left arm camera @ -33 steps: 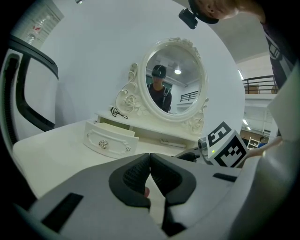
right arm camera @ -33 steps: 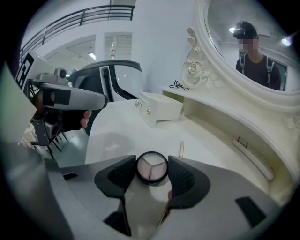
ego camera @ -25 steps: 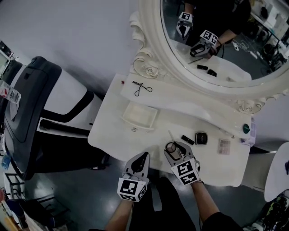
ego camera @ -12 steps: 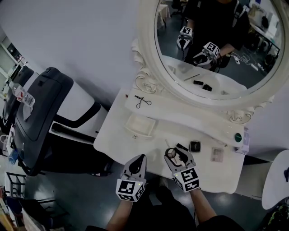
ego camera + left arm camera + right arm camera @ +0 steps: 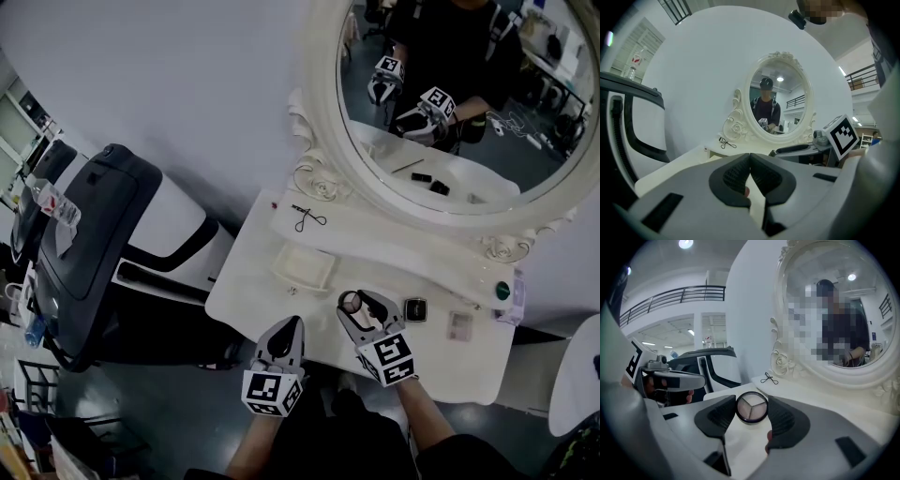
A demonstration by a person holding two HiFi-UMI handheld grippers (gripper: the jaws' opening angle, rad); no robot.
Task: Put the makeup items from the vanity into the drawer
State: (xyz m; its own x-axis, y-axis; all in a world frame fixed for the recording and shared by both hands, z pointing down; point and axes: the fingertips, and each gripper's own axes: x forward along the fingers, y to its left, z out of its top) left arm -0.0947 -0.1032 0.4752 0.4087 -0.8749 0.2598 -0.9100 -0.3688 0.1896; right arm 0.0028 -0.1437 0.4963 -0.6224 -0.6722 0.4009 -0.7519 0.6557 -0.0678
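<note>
A: What could go wrong from here?

B: The compact (image 5: 751,407) is gripped only at its rim between the part-open jaws of the right gripper (image 5: 751,412), just right of the drawer (image 5: 302,267). If it is tilted on the way over, it could be twisted loose and dropped short of the drawer.

A: And what is hard to make out?

B: Whether anything lies in the drawer cannot be told. The left gripper (image 5: 750,169), below the drawer, is seen closed on nothing.

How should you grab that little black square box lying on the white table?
Pinch the black square compact across two opposite straight edges, coming straight down from above. It lies flat on the vanity top, so only its low sides give the jaws something to close on.
</note>
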